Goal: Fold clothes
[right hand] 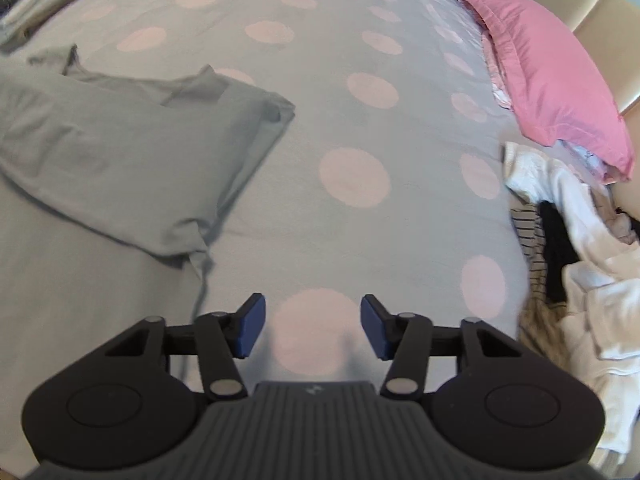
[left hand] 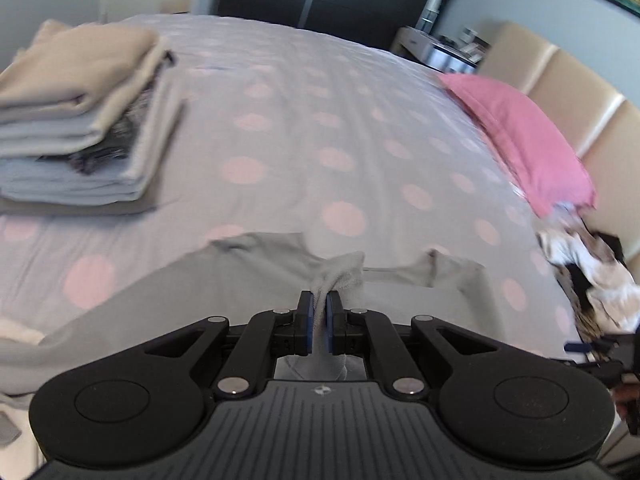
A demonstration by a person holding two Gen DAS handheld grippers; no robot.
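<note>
Covering the bed (right hand: 360, 112), polka-dot sheet; pink pillow (right hand: 560, 72) beside headboard (left hand: 560, 76).

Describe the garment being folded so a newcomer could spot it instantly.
Start at the grey bedspread with pink polka dots. On its near left side lies a plain grey-green garment, partly folded over; the left gripper pinches its fabric. Unlike the folded beige-and-grey stack and jumbled white-and-black heap, it lies alone.

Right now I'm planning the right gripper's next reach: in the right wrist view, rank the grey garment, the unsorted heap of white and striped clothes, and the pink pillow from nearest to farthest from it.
1. Grey garment, left of the open right gripper; its trailing corner lies beside the left finger.
2. Heap of white and striped clothes, right side.
3. Pink pillow, far right, by the headboard.
</note>
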